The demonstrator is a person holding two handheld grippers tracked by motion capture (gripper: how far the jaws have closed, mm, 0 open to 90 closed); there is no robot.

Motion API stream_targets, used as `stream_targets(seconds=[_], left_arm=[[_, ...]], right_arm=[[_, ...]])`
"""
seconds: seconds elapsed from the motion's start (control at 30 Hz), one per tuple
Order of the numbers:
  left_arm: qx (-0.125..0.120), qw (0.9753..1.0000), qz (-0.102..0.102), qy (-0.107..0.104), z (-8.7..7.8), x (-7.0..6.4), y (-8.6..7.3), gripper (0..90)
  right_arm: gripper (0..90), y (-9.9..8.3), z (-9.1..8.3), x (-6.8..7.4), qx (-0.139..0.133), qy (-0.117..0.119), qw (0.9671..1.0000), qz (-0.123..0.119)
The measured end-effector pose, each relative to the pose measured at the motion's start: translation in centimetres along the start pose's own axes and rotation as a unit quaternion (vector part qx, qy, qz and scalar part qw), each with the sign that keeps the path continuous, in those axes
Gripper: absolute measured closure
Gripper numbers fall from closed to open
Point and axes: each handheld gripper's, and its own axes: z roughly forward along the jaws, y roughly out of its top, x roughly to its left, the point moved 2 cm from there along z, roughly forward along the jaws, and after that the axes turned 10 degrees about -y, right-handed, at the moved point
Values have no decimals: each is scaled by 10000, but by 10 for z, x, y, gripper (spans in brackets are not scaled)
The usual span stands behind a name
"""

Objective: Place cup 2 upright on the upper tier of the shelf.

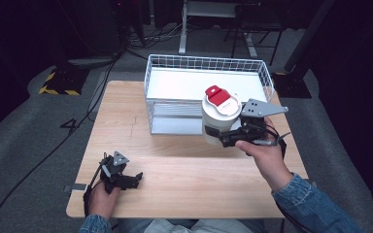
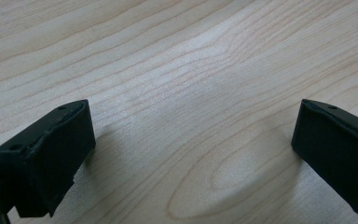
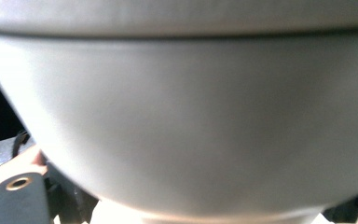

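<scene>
At the near edge of the pale wooden tabletop (image 1: 184,170), the left tool (image 1: 135,178) rests low on the wood in the person's left hand (image 1: 102,196), its two black jaws spread wide apart with nothing between them; in the left gripper view only bare wood grain lies in the gap.

Farther in and to the right, the right tool (image 1: 212,136) is clamped on a white tub (image 1: 219,121) with a red flip lid (image 1: 218,96), held by the person's right hand (image 1: 264,155), a denim sleeve (image 1: 311,204) trailing toward the near corner. The jaws sit on the tub's lower half, one to each side of it. The tub stands nearly upright, its long axis running up and down with a slight lean, the lid end pointing up and a little away from the tool's handle. Its body is plain creamy white, round, and narrows toward the base; in the right gripper view its smooth curved wall looms right in front of the tool, a darker rim band across the top.

Just beyond the tool, the tub hangs above the near edge of a white wire basket (image 1: 155,73), which sits at the far side of the tabletop. Past that lie grey floor (image 1: 24,131) and dark cables (image 1: 102,82).
</scene>
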Motion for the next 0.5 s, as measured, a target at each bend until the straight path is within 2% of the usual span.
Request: stream_targets(seconds=[0.07,0.5], left_arm=[[-6,10000,-12,-6,0,0,0,0],[-8,10000,-54,22,2,0,2,0]], right_arm=[[132,6,4,-6,-38,-149,9999,-51],[132,22,24,-31,-33,-579,9983,-41]])
